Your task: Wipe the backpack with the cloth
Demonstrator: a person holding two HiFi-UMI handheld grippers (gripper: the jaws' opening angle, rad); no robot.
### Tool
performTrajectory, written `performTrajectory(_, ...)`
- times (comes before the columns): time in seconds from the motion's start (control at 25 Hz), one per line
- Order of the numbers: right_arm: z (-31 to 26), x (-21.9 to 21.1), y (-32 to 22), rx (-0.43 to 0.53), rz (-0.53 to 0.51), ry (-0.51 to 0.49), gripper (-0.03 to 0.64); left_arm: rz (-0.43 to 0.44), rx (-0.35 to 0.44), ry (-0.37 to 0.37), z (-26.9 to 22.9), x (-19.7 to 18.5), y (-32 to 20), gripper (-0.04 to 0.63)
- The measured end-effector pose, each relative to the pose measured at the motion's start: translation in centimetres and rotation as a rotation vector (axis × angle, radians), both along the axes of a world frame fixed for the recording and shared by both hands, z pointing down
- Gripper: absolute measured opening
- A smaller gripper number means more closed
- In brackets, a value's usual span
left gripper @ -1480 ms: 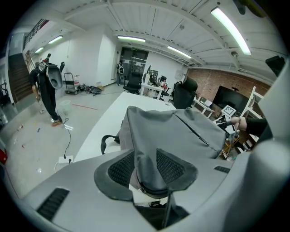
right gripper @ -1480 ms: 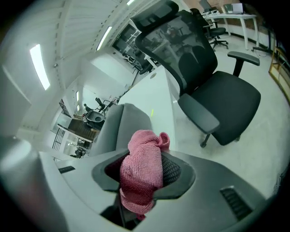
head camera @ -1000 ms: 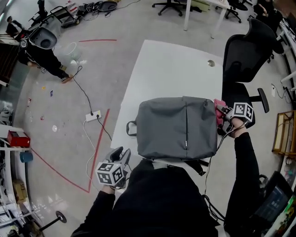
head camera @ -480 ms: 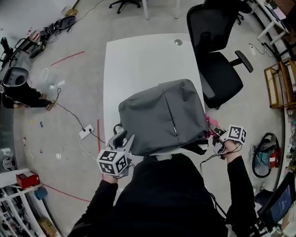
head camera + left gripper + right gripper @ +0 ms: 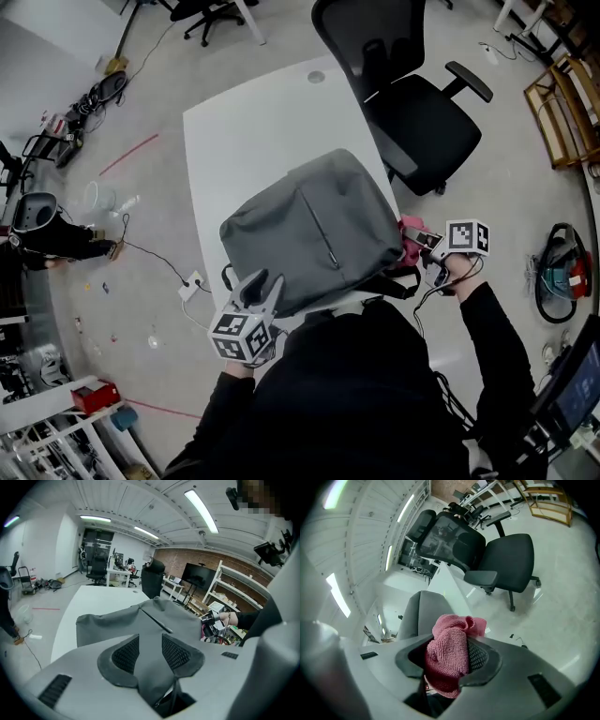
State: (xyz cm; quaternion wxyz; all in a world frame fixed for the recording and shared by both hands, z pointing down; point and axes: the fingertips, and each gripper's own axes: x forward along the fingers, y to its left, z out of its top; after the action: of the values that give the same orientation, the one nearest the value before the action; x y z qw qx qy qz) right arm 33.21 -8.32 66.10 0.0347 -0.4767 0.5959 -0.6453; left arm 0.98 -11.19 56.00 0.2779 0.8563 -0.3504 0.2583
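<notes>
Neighbouring the backpack [image 5: 300,230]: black office chair [image 5: 417,117]

Beyond the backpack [image 5: 309,225] the far half of my desk [image 5: 239,122] lies bare, free to reach across. The office chair [image 5: 412,103] stands at the desk's right edge (touching it, I think), narrowing the gap around my right hand-held gripper [image 5: 421,246].

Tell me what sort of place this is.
Probably an open office or lab workspace: a white rectangular desk, a black mesh-backed office chair, red tape lines on the grey concrete floor, and white metal shelving against a brick wall.
</notes>
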Motion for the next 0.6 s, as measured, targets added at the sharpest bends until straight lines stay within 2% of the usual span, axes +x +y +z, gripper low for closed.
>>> performTrajectory(0.32,-1.7,-2.1,-9.2,0.073,-0.17,0.008,0.16,-0.219,0.003,-0.052,-0.1,-4.7,4.4,0.16)
performTrajectory(0.48,-2.1,-0.3,-15.4,0.116,-0.217,0.025,0.161,-0.199,0.063,-0.12,0.0,-1.2,4.6,0.16)
performTrajectory(0.6,-2.5,-0.9,-18.7,0.15,-0.233,0.041,0.16,-0.181,0.087,-0.094,-0.6,0.5,3.5,0.16)
